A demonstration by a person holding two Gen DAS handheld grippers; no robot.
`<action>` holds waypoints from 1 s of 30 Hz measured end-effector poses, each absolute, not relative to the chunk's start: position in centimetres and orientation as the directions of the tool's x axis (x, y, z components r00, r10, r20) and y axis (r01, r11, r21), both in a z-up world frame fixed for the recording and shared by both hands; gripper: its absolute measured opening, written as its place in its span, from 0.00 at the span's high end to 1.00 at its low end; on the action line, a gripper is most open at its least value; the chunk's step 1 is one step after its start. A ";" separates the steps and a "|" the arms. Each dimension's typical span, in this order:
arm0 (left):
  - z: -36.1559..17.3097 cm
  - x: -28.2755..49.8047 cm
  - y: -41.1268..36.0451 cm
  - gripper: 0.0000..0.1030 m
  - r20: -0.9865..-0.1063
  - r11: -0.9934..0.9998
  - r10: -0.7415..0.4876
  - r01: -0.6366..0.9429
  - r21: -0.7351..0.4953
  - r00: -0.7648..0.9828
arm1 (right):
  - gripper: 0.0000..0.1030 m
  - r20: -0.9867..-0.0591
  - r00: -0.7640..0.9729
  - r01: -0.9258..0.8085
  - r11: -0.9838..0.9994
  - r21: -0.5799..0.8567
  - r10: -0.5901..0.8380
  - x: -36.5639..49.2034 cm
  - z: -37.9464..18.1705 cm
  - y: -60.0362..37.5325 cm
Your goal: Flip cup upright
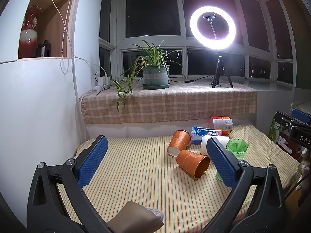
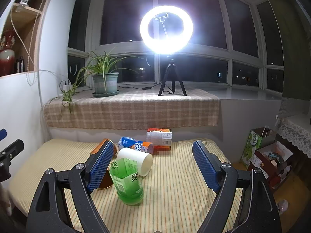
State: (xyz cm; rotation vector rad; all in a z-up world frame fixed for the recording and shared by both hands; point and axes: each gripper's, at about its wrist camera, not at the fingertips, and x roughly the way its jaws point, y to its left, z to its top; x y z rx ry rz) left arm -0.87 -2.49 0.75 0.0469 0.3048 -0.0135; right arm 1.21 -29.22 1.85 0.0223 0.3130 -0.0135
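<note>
A: What is seen nearest in the left wrist view?

B: The left hand-held gripper [image 1: 157, 163] is held with its blue pads wide apart, nothing between them, above the striped table [image 1: 136, 174]. The right hand-held gripper [image 2: 153, 167] is likewise spread apart and empty.

A: And where is the cup found?

B: An orange cup [image 1: 193, 164] is lying on its side just beyond the left pads, its open mouth turned toward the camera and to the right. A second orange cup [image 1: 179, 142] is tipped over right behind it, apparently touching it. A white cup [image 2: 136, 160] is also on its side, and a green cut bottle [image 2: 127, 180] is standing in front of it, seen best from the right wrist.

A: How should the step be done well?

B: The nearer orange cup is judged the likeliest target. Its wall should be pinched across the middle, not the rim, since thin paper would probably be crushed. It should be lifted clear of its neighbour before being rotated, so that nothing is knocked.

A: Farther back?

B: Snack packets [image 1: 206, 133] are seen, then a potted plant [image 1: 155, 73] and a ring light [image 1: 212, 27] on the windowsill.
</note>
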 end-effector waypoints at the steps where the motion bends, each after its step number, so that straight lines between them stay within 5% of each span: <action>1: 0.7 -0.9 -2.5 0.00 -0.301 0.999 -0.006 0.020 0.044 0.953 | 0.19 -0.307 0.952 0.015 1.000 0.020 -0.009 1.2 1.9 -29.2; 30: 0.5 -0.4 -2.1 0.00 -0.306 0.999 -0.005 0.020 0.045 0.952 | 0.19 -0.326 0.945 0.002 0.999 0.032 0.008 2.0 1.4 -29.2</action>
